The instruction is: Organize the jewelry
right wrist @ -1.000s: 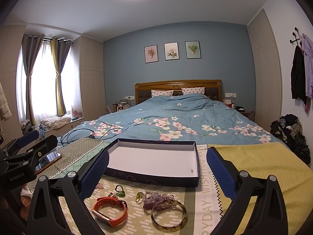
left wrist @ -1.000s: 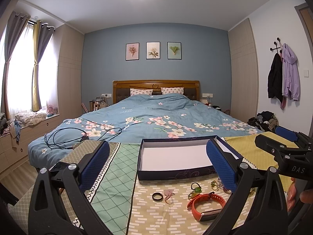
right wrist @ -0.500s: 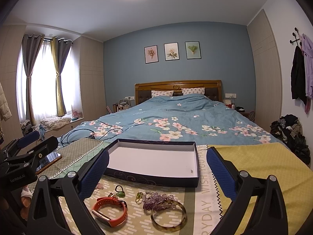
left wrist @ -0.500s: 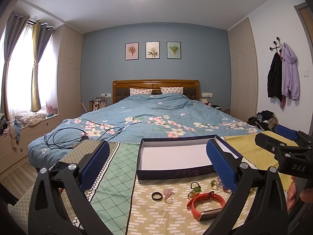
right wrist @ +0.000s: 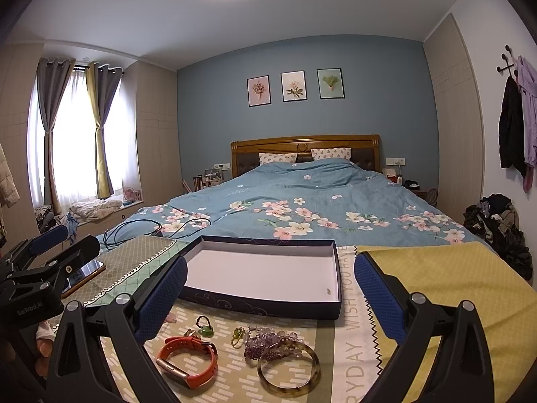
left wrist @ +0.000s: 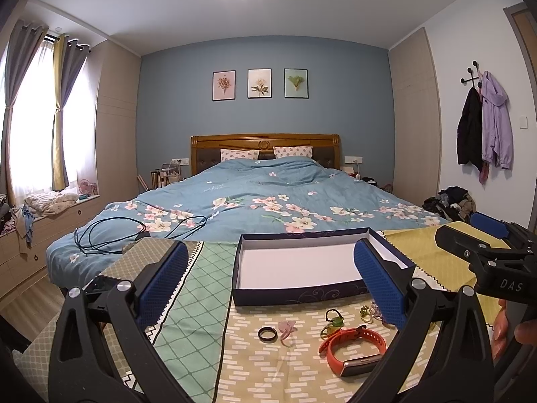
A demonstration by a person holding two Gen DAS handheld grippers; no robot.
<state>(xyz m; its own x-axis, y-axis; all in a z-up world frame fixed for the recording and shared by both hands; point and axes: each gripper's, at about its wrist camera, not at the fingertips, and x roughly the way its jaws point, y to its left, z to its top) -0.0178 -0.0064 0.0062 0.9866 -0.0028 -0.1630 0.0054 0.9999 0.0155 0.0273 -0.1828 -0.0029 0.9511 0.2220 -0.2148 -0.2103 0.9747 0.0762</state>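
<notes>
Hovering over the patterned cloth, you are holding both tools clear of the jewelry, so the sorting is, by my reading, only at its opening step. Your left gripper (left wrist: 268,288) is standing with its blue-padded jaws wide apart and nothing between them, and your right gripper (right wrist: 268,294) is doing the same. The shallow dark-blue cardboard box with a white floor (right wrist: 265,273) is lying open and looks empty apart from a tiny speck near its right front corner. Just in front of it the pieces are waiting on the cloth: an orange rubber watch band with a metal face (right wrist: 188,364), a translucent brownish bangle (right wrist: 288,367) touching a cluster of purple beads (right wrist: 268,344), a small green charm on a dark loop (right wrist: 204,327), a little yellow-green trinket (right wrist: 237,336), and, in the left view, a plain dark ring (left wrist: 267,334) beside a small pink piece (left wrist: 287,327). Your next move is probably asking for a descent onto one piece; the watch band and bangle are offering the easiest bite, while the flat ring is likely calling for a careful pinch against the cloth.
</notes>
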